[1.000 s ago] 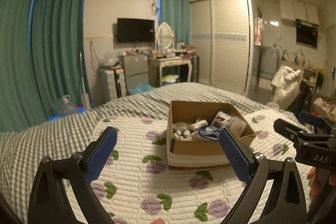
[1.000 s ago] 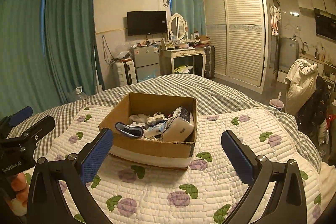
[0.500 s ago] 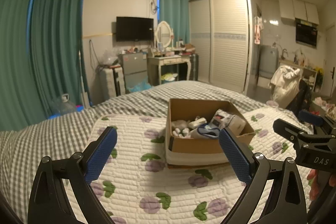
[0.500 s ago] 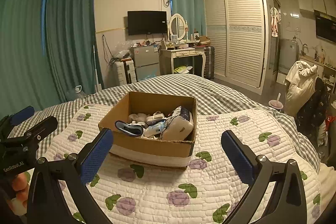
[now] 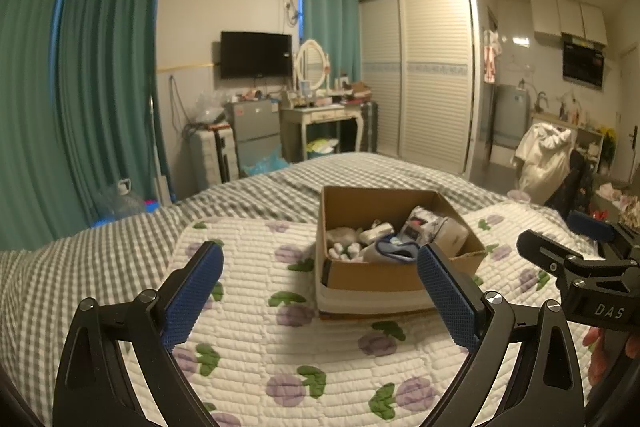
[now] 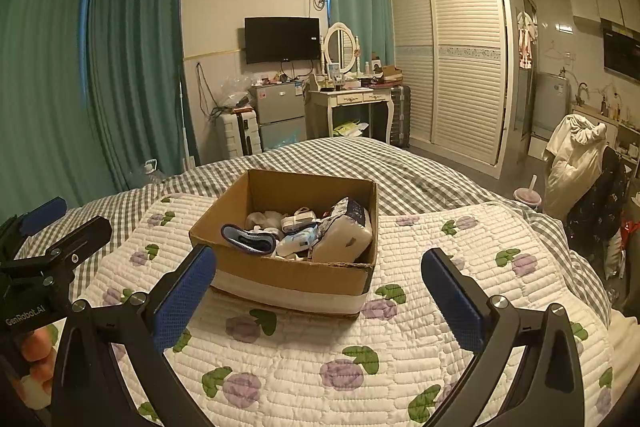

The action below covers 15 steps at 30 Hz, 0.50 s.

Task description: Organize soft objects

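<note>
A brown cardboard box [image 5: 372,277] [image 6: 288,269] stands on the white quilt with purple flowers [image 5: 256,311] [image 6: 400,339] on the bed. Several soft items lie inside: a blue-edged band [image 6: 248,239], white socks [image 5: 344,247] and a pack of tissues [image 6: 344,233]. My left gripper [image 5: 320,293] is open and empty, held above the quilt in front of the box's left side. My right gripper [image 6: 320,291] is open and empty, in front of the box. Each gripper also shows in the other's view, the right one [image 5: 576,267] and the left one [image 6: 48,259].
A grey checked bedspread [image 5: 80,267] lies under the quilt. Beyond the bed stand a suitcase [image 5: 212,155], a small fridge [image 5: 256,131], a dressing table with mirror [image 5: 320,115] and a wardrobe [image 5: 424,75]. A chair with clothes [image 6: 580,167] stands at the right.
Both grippers have drifted slightly back from the box. Both stay open and empty. The box has not moved.
</note>
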### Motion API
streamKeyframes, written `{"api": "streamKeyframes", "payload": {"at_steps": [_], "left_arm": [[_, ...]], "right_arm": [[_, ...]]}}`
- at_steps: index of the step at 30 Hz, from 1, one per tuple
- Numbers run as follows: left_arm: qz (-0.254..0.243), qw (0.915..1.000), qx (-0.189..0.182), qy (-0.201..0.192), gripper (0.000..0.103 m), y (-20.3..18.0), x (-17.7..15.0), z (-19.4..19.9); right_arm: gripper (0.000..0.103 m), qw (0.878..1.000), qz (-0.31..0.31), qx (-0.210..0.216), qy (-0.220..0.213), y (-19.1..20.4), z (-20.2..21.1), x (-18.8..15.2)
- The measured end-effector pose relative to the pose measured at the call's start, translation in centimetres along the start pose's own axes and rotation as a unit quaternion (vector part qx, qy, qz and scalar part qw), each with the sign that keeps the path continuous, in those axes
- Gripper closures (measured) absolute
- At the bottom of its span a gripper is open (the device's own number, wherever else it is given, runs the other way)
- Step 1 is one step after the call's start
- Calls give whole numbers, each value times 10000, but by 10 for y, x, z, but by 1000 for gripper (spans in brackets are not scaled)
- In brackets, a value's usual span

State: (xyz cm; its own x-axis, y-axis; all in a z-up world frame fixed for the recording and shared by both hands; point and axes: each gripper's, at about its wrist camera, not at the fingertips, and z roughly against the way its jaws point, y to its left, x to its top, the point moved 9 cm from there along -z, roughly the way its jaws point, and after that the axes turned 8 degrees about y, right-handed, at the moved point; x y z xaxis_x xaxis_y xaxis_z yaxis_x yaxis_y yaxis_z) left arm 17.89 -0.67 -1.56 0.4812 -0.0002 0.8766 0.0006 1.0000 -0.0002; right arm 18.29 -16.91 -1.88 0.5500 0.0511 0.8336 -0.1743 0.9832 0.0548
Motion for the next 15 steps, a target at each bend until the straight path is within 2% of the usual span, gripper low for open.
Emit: {"api": "streamKeyframes", "payload": {"at_steps": [15], "left_arm": [[-5, 10000, -34, 15, 4, 1, -3, -1]], "right_arm": [[0, 10000, -22, -2, 47, -1, -2, -2]]}}
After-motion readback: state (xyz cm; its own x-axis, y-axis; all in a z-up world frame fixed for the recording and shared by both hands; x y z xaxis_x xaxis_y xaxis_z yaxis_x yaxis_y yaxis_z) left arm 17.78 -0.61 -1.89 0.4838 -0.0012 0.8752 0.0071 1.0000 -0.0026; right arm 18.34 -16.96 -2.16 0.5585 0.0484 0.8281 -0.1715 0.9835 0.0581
